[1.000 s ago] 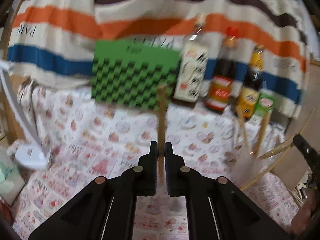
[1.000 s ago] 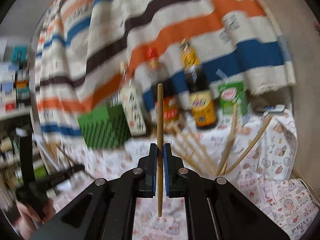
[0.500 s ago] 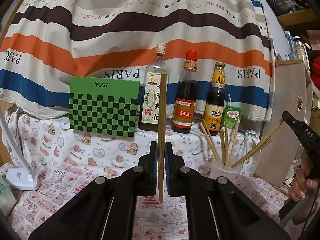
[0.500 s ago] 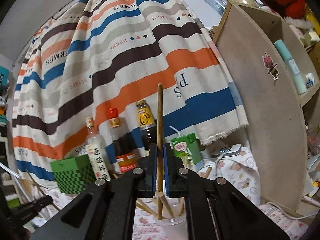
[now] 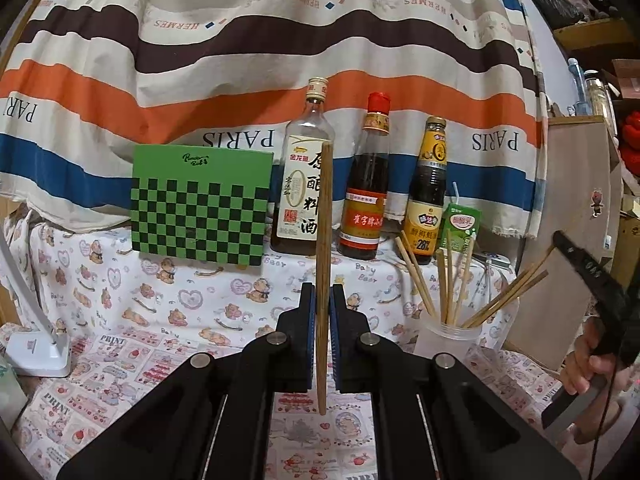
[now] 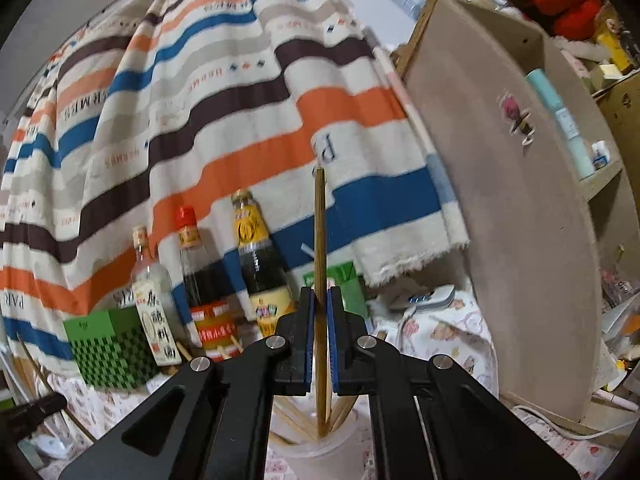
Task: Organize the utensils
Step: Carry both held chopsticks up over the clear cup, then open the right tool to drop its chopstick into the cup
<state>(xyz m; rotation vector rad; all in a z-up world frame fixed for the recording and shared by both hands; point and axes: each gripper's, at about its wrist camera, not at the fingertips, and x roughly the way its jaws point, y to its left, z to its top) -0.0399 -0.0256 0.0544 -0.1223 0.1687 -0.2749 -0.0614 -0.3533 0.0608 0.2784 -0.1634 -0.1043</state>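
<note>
My left gripper (image 5: 322,300) is shut on a brown wooden chopstick (image 5: 324,240) held upright above the printed tablecloth, left of a translucent cup (image 5: 446,338) holding several chopsticks (image 5: 448,280). My right gripper (image 6: 320,304) is shut on another upright chopstick (image 6: 319,248); its lower end reaches into the cup (image 6: 320,450) directly below, among the other chopsticks. The right gripper's body and the hand holding it show at the right edge of the left wrist view (image 5: 588,276).
Three sauce bottles (image 5: 366,184) and a green drink carton (image 5: 460,228) stand at the back of the table. A green checkered box (image 5: 200,204) is at back left, a white lamp base (image 5: 38,354) at left, a wooden shelf panel (image 6: 516,216) at right.
The right gripper has moved over the cup and lowered its chopstick end into it. The left gripper has steadied, still holding its chopstick upright.
</note>
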